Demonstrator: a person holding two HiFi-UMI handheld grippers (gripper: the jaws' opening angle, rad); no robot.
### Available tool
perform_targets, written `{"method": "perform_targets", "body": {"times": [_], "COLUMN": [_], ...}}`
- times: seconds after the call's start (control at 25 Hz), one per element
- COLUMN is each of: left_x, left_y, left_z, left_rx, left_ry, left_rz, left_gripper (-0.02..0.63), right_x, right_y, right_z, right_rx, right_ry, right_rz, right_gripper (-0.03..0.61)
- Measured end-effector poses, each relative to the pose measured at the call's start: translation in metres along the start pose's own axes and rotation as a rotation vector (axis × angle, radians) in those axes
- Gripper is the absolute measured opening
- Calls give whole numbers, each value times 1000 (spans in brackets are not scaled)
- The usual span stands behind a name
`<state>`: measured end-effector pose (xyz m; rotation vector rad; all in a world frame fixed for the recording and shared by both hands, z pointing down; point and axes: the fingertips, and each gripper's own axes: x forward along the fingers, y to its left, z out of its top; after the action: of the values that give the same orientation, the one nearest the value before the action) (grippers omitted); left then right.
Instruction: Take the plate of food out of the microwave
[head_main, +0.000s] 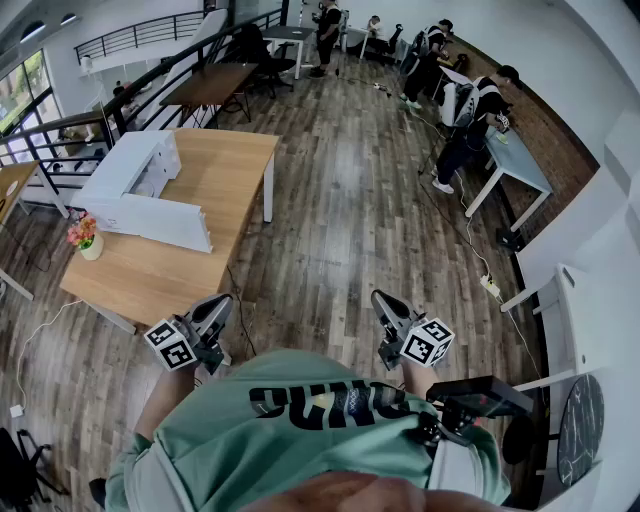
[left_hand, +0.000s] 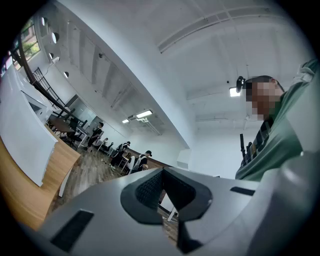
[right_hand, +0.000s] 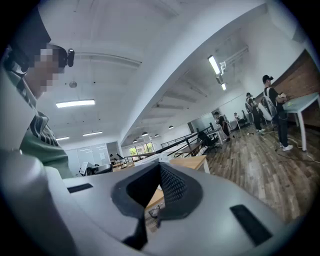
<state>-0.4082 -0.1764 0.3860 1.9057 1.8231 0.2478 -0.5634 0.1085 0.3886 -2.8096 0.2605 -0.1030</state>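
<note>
Both grippers ride low in the frame, tucked against the green shirt (head_main: 300, 450). The left gripper (head_main: 218, 305) tilts slightly up, jaws closed, empty. The right gripper (head_main: 385, 302) is level, pinched shut on nothing. The white microwave (head_main: 130, 185) sits on the wooden table (head_main: 230, 160), upper left, well apart. I can't make out the plate.

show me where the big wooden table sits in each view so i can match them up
Head view: wooden table at upper left, with a white appliance on it.
Left gripper view: at the lower left edge.
Right gripper view: near the centre, just above the jaw tips.
Shared landmark: the person in the black cap and white vest, standing across the wooden floor.
</note>
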Motion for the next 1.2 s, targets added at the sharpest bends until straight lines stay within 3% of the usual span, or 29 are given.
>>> {"method": "perform_targets", "body": {"times": [0.76,1.2], "left_x": [43,110], "left_y": [4,-21], "left_z": [-9,-33], "left_rx": [-20,-17], "left_ry": [27,79], "left_rz": [-48,-109], "left_gripper": [6,6], "right_x": [-12,-69], "right_y": [-28,-73], "right_z": [9,18], "right_rx": [-5,-3], "right_ry": [-11,-45], "right_rz": [-21,-93], "right_gripper": [6,6]}}
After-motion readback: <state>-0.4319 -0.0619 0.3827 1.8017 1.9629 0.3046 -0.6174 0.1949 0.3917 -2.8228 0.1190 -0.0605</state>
